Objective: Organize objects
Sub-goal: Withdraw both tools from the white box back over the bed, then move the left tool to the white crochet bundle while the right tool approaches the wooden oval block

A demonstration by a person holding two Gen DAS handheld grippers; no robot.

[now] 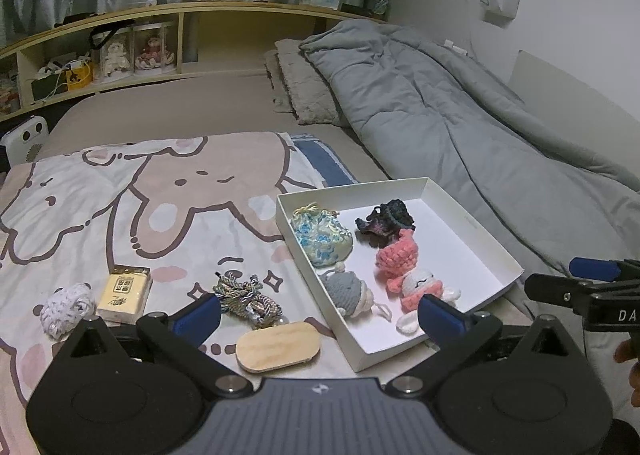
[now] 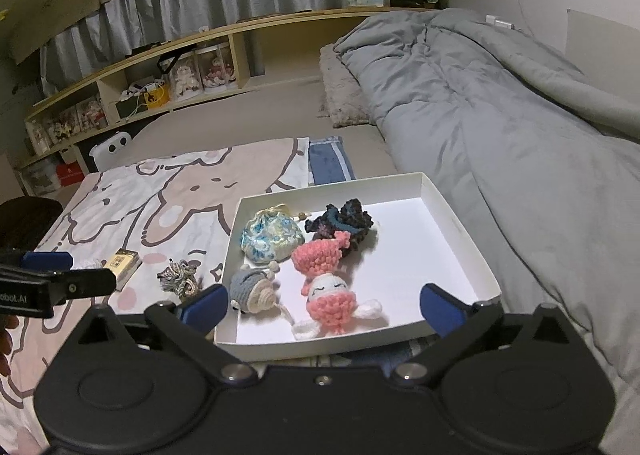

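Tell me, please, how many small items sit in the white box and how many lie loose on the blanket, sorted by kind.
In the white box:
Crochet toys: 3
Floral pouch: 1
On the cartoon blanket:
Cord bundle: 1
Wooden oval: 1
Small yellow box: 1
White yarn ball: 1
Total: 8

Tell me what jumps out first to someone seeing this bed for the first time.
The white box on the bed, beside the grey quilt, draws the eye: inside lie a pink-and-white crochet doll, a blue floral pouch, a grey crochet toy and a dark knitted piece. Left of it, on the cartoon blanket, a wooden oval, a braided cord and a small yellow box lie loose. Both hand-held grippers are open and empty.
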